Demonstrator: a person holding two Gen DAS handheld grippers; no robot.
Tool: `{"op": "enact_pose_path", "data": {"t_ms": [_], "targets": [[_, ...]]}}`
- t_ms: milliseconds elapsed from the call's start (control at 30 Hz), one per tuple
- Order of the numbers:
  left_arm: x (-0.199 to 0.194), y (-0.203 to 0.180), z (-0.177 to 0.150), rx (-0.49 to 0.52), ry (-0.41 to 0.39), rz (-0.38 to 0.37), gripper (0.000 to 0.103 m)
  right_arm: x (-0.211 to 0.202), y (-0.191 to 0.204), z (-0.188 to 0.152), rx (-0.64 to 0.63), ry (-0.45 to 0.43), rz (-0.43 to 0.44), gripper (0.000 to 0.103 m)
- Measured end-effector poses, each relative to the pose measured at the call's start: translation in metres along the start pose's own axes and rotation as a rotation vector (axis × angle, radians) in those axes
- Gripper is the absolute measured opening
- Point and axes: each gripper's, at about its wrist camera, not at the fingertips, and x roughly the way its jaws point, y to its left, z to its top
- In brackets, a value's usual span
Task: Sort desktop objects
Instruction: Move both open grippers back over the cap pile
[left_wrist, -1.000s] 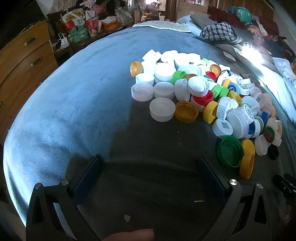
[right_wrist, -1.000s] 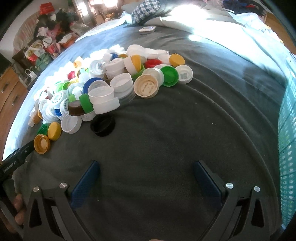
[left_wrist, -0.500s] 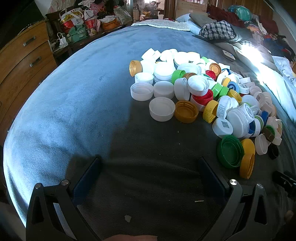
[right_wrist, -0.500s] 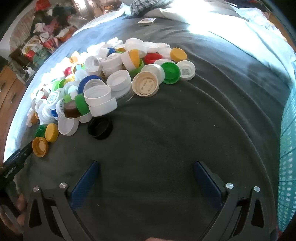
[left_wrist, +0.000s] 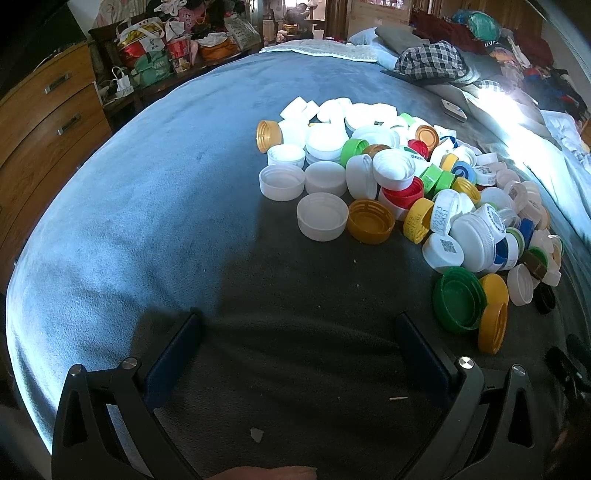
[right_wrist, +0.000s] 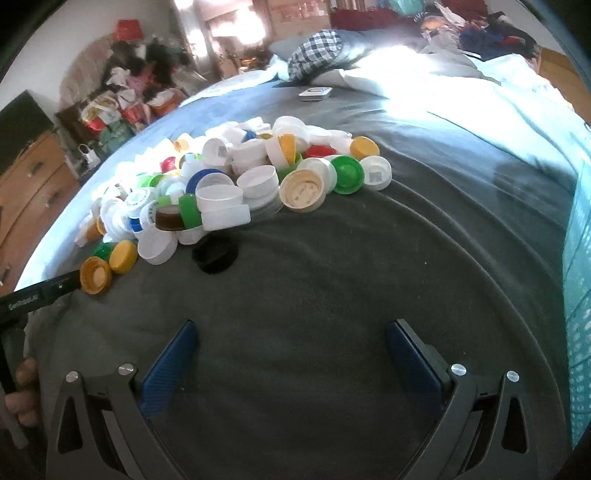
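A heap of plastic bottle caps (left_wrist: 399, 184), white, green, yellow, red and blue, lies on a grey-blue blanket (left_wrist: 155, 206). It also shows in the right wrist view (right_wrist: 236, 192). A white cap (left_wrist: 322, 216) and a gold cap (left_wrist: 370, 221) lie at its near edge. A large green cap (left_wrist: 459, 304) lies at the right. A black cap (right_wrist: 215, 253) lies apart from the heap. My left gripper (left_wrist: 299, 332) is open and empty, short of the caps. My right gripper (right_wrist: 291, 339) is open and empty, below the black cap.
A wooden drawer chest (left_wrist: 40, 110) stands at the left with bags and clutter (left_wrist: 166, 51) behind. A checked cloth (left_wrist: 432, 61) and pillows lie at the far end. A small white box (right_wrist: 315, 93) lies beyond the heap. A turquoise perforated basket (right_wrist: 578, 295) stands at the right.
The right wrist view has shifted a little, so the heap sits slightly farther up the frame. The left gripper has barely moved. Both grippers stay open.
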Motion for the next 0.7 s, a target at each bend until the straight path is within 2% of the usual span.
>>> {"op": "enact_pose_path", "data": {"t_ms": [200, 300, 400, 700], "targets": [[0.001, 0.001, 0.000, 0.001, -0.003, 0.000, 0.102, 0.013, -0.009, 0.020, 0.041, 0.012, -0.030, 0.103], [0.001, 0.001, 0.000, 0.001, -0.003, -0.001, 0.102, 0.019, 0.001, 0.019, -0.019, 0.023, -0.078, 0.103], [0.001, 0.001, 0.000, 0.001, -0.003, -0.002, 0.102, 0.017, -0.009, 0.017, 0.005, 0.022, -0.038, 0.103], [0.000, 0.002, 0.001, 0.006, -0.007, -0.005, 0.102, 0.015, -0.008, 0.013, -0.006, -0.010, -0.028, 0.103]]}}
